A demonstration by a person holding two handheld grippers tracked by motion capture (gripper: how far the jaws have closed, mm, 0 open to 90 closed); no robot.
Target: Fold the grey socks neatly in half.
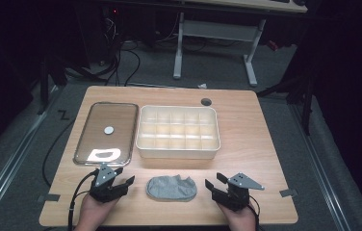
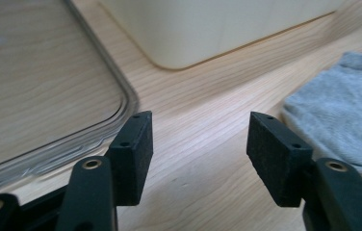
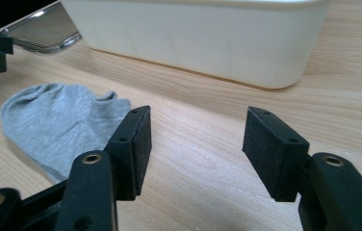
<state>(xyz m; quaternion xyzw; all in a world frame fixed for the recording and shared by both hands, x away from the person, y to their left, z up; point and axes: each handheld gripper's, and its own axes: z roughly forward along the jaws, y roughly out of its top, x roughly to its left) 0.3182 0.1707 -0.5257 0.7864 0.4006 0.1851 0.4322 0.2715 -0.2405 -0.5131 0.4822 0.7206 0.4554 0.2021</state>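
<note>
1. Nearest the high view's camera, two hands come in over the near edge of the worktop (image 1: 261, 159), each holding a claw.
2. Left claw (image 1: 121, 178) sits at the near left with its jaws spread wide and nothing between them; in the left gripper view (image 2: 199, 144) only bare wood lies in the gap.
3. Right claw (image 1: 213, 182) sits at the near right, jaws likewise spread and empty, as the right gripper view (image 3: 196, 144) shows.
4. Between the two claws, a grey ankle sock (image 1: 172, 188) lies flat on the wood, near both and touched by neither.
5. Beyond the sock stands a cream divided organiser box (image 1: 177, 150), its compartments empty.
6. Just left of the box lies a clear lid (image 1: 106, 132), flat on the worktop, with a small white round spot at its middle.
7. Its near corner lies just ahead of the left claw.
</note>
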